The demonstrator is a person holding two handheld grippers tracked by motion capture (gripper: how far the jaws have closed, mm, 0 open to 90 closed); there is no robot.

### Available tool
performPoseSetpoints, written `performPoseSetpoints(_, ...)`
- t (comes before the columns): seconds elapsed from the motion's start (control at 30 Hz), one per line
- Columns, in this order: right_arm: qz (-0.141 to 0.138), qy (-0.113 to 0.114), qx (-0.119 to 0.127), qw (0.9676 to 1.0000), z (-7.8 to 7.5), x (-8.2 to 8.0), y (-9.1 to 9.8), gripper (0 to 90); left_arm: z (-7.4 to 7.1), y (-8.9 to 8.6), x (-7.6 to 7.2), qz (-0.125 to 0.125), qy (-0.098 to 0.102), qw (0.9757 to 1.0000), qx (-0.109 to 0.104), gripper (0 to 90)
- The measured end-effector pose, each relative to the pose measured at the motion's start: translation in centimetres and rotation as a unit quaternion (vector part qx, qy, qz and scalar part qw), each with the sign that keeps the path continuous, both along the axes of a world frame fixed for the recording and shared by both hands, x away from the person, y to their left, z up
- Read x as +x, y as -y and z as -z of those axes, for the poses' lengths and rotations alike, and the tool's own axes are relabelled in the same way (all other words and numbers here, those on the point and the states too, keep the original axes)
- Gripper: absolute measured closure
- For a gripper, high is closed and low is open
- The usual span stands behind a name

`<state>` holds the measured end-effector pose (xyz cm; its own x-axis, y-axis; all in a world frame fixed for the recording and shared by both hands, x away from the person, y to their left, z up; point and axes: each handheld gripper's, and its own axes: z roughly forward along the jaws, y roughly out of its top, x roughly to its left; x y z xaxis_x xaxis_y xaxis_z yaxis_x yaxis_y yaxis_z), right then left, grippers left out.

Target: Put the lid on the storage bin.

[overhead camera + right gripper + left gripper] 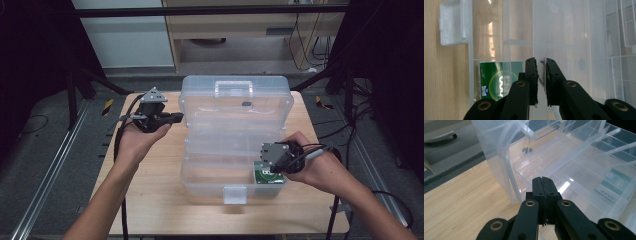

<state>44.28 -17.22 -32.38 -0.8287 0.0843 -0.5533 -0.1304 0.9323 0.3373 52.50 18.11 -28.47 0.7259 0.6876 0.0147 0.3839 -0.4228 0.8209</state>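
A clear plastic storage box [200,181] stands open on the wooden table [150,200], its lid [235,102] tilted up at the back. A green packet [265,177] lies in the base's front right corner, seen through the wall in the right gripper view [495,77]. My right gripper [262,161] is at the box's right end, its jaws [541,61] shut on a thin clear wall of the box. My left gripper [179,118] hovers left of the lid, held in a hand, its jaws [545,180] shut with nothing between them.
The box's white latch [235,194] hangs at the front middle [451,23], and a handle [233,88] tops the lid. Bare wood lies left of the box [461,202]. Black frame posts and cables stand around the table.
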Motion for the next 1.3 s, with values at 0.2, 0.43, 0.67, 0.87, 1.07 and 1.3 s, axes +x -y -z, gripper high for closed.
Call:
performPoseSetpoints(0.2, -0.001, 0.000, 0.000, 1.0000, 0.1, -0.1, 0.0, 81.5, 0.2, 0.0, 0.6, -0.002, -0.014, 0.9997, -0.020, 90.0)
performPoseSetpoints(0.43, -0.001, -0.001, 0.000, 1.0000, 0.1, -0.1, 0.0, 81.5, -0.1, 0.4, 0.9, 0.000, -0.013, 0.9997, -0.020, 90.0)
performPoseSetpoints(0.67, -0.001, -0.002, -0.001, 1.0000, 0.2, -0.3, 0.1, 81.5, -0.4, 0.4, 0.8, -0.003, -0.013, 0.9997, -0.020, 90.0)
performPoseSetpoints(0.87, -0.002, -0.005, -0.003, 1.0000, 0.3, -0.4, 0.0, 81.5, -0.6, 0.1, 0.7, -0.009, -0.013, 0.9995, -0.028, 90.0)
performPoseSetpoints(1.07, -0.002, -0.005, -0.004, 1.0000, 0.5, -0.6, 0.0, 81.3, -0.4, 0.1, 0.4, -0.008, -0.013, 0.9994, -0.031, 90.0)
performPoseSetpoints(1.3, -0.005, -0.006, -0.005, 1.0000, 0.6, -0.8, 0.0, 80.8, 0.1, 0.0, -0.2, -0.004, -0.013, 0.9994, -0.032, 90.0)
